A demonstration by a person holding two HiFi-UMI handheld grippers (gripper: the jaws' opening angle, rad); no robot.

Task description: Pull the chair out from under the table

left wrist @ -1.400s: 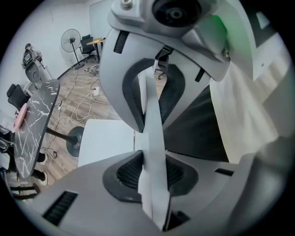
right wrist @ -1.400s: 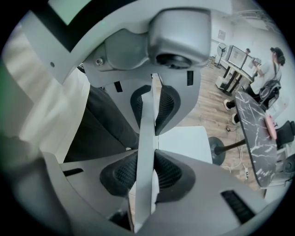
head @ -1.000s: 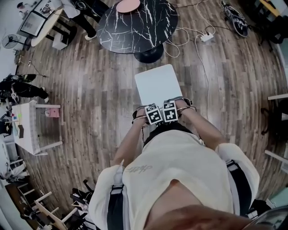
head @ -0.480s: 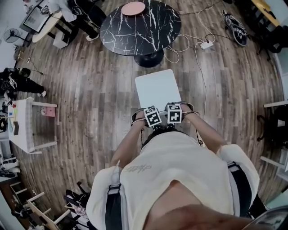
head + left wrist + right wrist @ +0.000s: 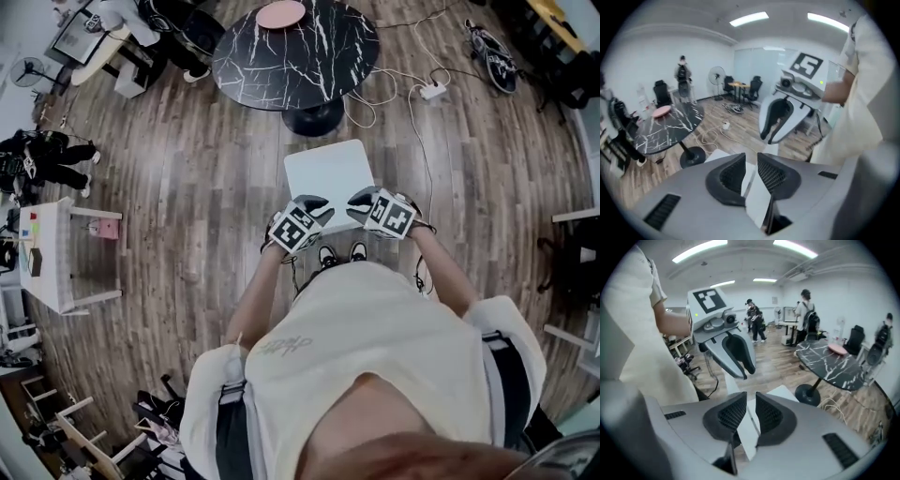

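Observation:
The white chair [image 5: 328,173] stands on the wood floor in the head view, its seat apart from the round black marble table [image 5: 295,52]. My left gripper [image 5: 300,225] and right gripper [image 5: 380,208] hang above the chair's near edge, spread apart and touching nothing. In the left gripper view the left gripper [image 5: 751,161] shows a narrow gap with only the chair [image 5: 716,157] far below. The right gripper [image 5: 751,401] has just been closing its jaws; a gap is left and nothing is between them. Each gripper view shows the other gripper [image 5: 780,119] [image 5: 733,352] in the air.
A pink plate [image 5: 281,14] lies on the table. A power strip [image 5: 431,91] with cables trails on the floor to its right. A small white table [image 5: 56,258] stands at the left. People [image 5: 805,317] and office chairs are at the room's far side.
Both grippers have come up off the chair's back edge, moved apart and tilted outward. The chair has stayed in place.

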